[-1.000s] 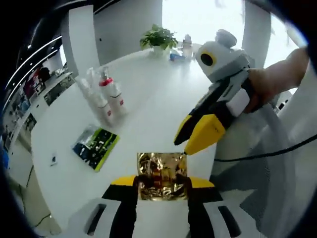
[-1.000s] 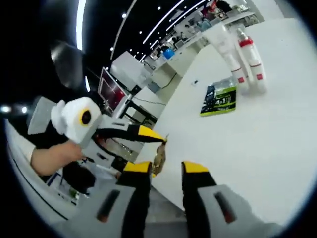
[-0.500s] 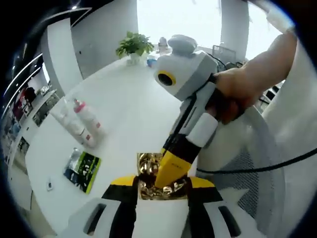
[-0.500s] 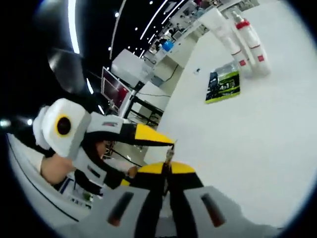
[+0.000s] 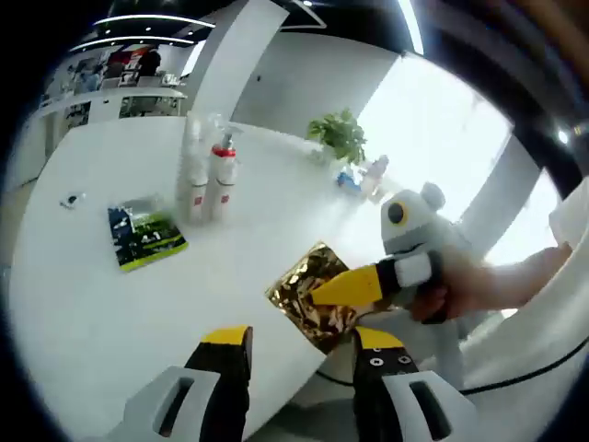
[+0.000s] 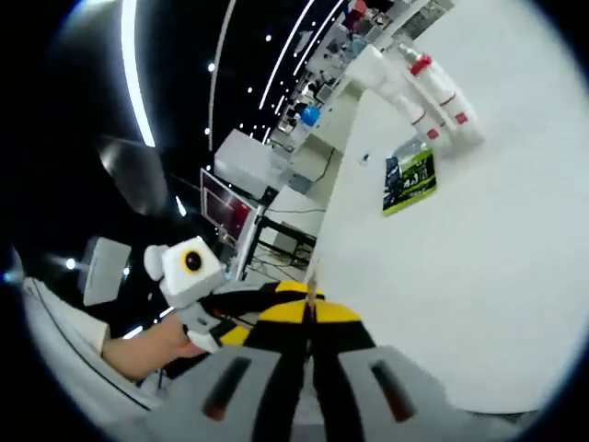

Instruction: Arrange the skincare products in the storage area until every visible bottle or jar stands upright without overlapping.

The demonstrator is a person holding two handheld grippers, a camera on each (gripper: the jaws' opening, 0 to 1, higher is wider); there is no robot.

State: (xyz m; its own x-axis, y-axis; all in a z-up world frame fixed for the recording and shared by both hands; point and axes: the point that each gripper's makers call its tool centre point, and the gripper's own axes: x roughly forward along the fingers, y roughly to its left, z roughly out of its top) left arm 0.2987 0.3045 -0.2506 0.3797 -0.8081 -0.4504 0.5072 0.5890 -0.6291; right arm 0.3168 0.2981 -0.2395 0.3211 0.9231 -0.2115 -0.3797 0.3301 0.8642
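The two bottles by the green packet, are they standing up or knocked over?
Standing up. Both bottles rise side by side from the white table, caps on top, just beyond the green packet.

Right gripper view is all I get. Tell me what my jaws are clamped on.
Observer: A crinkled gold foil sachet. The right gripper pinches its edge, so you see it edge-on.
Operator: Report the left gripper's jaws.
Observer: The left gripper is open, with nothing between its jaws.
Operator: Name anything beyond the bottles.
Observer: A potted plant stands past the two upright bottles.
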